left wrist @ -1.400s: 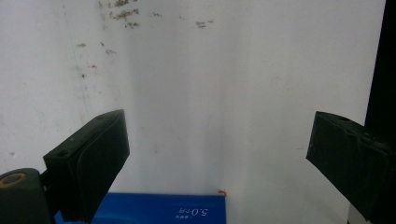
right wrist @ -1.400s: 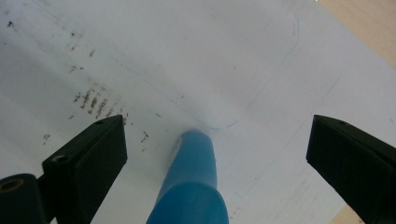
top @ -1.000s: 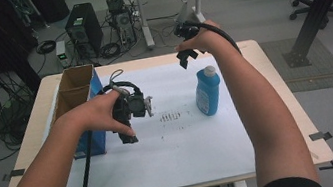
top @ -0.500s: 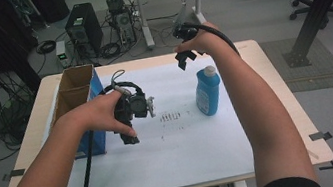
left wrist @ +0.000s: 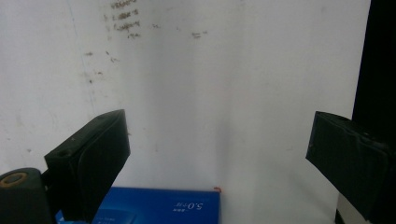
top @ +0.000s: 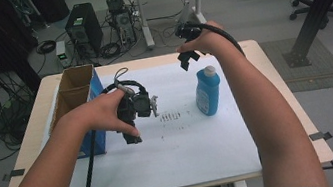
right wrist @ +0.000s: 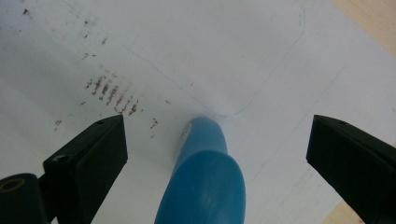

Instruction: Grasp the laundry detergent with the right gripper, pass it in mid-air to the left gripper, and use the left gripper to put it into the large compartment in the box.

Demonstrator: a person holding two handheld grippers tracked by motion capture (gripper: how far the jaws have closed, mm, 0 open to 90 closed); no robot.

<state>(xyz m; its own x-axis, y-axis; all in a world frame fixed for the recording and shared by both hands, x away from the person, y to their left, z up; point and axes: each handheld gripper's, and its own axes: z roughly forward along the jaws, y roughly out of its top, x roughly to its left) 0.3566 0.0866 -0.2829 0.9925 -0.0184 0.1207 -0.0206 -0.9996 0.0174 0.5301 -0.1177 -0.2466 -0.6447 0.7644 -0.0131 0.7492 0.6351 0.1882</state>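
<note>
A blue bottle (top: 207, 92) with a white cap stands upright on the white paper (top: 184, 151), right of centre. My right gripper (top: 188, 59) hovers just behind and above it, open. In the right gripper view the bottle (right wrist: 205, 182) rises between the wide-apart jaws of the right gripper (right wrist: 217, 128), touching neither. My left gripper (top: 137, 121) is held over the paper beside a blue box (top: 96, 92), open and holding nothing. In the left gripper view, the left gripper (left wrist: 219, 135) looks down on bare paper, with the blue box's edge (left wrist: 159, 207) at the bottom.
The blue box has an open brown cardboard inside (top: 72, 88) and sits at the table's left edge. Dark smudge marks (top: 170, 116) lie on the paper between the two grippers. Cables trail from both grippers. Computers and desks stand on the floor beyond.
The right gripper has edged slightly down toward the bottle. The left gripper has hardly moved.
</note>
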